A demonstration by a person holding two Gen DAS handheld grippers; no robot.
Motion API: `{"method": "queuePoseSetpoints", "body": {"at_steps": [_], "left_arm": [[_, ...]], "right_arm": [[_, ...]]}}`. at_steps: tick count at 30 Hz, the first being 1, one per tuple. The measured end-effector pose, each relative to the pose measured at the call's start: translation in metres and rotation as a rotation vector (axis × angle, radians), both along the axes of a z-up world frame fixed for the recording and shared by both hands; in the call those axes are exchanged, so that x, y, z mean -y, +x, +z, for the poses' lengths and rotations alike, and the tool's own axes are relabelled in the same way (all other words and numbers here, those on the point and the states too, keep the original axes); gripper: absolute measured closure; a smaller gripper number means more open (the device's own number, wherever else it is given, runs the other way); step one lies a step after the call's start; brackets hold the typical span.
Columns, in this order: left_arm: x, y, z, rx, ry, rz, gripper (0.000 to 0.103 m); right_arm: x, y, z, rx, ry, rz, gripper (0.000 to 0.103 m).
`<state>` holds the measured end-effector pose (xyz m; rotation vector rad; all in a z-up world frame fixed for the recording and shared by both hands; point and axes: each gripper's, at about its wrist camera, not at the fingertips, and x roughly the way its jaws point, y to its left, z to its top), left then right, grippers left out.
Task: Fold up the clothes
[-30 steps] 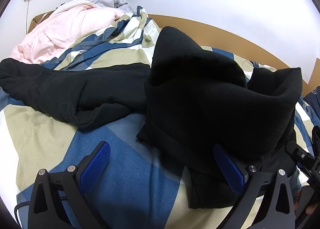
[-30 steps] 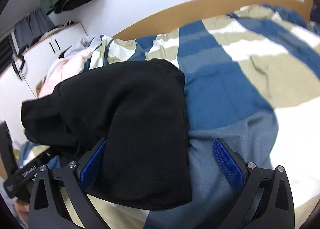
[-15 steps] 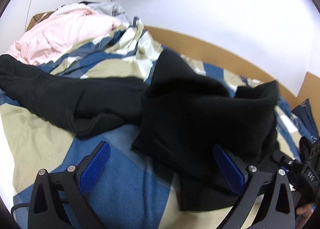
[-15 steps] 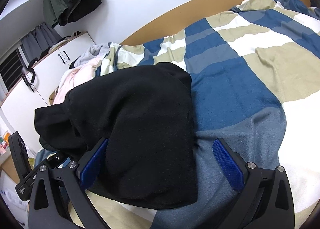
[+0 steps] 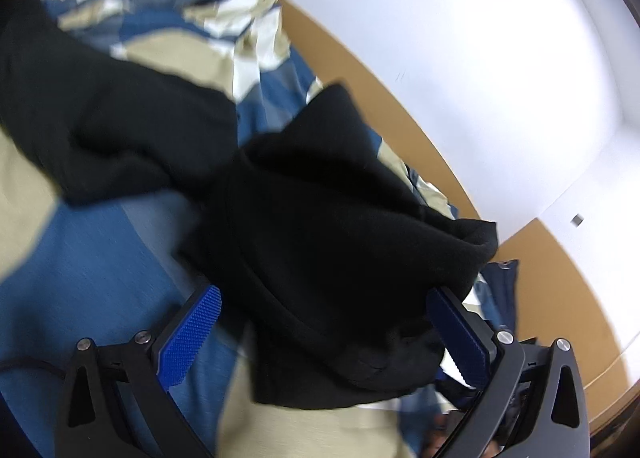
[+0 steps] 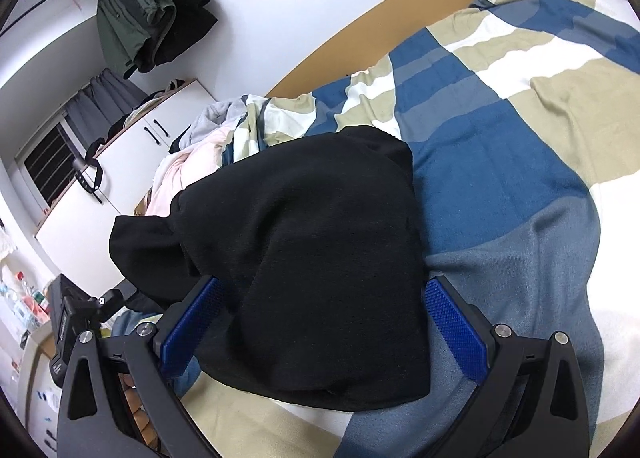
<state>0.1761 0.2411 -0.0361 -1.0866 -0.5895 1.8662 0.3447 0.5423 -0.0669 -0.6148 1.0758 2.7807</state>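
A bunched black fleece garment (image 6: 320, 270) lay on the blue, beige and white checked bedspread (image 6: 500, 146) toward the wooden headboard (image 5: 400, 98) edge, between the spread-apart fingers of both left gripper (image 5: 320, 334) and right gripper (image 6: 324, 330)

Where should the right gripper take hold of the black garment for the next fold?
I'd pinch the near hem of the black garment, the rounded edge lying on the blanket. It sits between the open fingers of the right gripper, so come in low from the near side. The left gripper is open over the bunched left part.
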Motion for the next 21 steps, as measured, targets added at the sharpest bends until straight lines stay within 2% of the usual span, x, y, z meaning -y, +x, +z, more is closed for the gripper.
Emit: {"method": "queuePoseSetpoints", "body": {"at_steps": [3, 9, 12, 14, 18, 21], "left_arm": [[-0.010, -0.004, -0.006, 0.050, -0.005, -0.030, 0.000], [-0.026, -0.004, -0.012, 0.059, -0.027, -0.050, 0.001], [-0.031, -0.002, -0.015, 0.053, -0.037, -0.065, 0.005], [-0.032, -0.002, -0.017, 0.049, -0.039, -0.073, 0.009], [-0.028, -0.008, -0.022, 0.093, -0.001, -0.077, 0.014], [-0.027, -0.014, -0.024, 0.122, 0.022, -0.074, 0.016]], "right_arm": [[-0.002, 0.001, -0.001, -0.005, -0.013, 0.001, 0.000], [0.002, 0.002, 0.000, 0.003, -0.007, 0.018, 0.000], [0.002, 0.004, 0.000, -0.001, -0.013, 0.023, 0.000], [-0.004, 0.005, -0.003, -0.021, -0.061, 0.035, 0.000], [-0.015, 0.007, -0.008, -0.060, -0.159, 0.060, 0.000], [-0.037, 0.004, -0.016, -0.123, -0.339, 0.117, 0.000]]}}
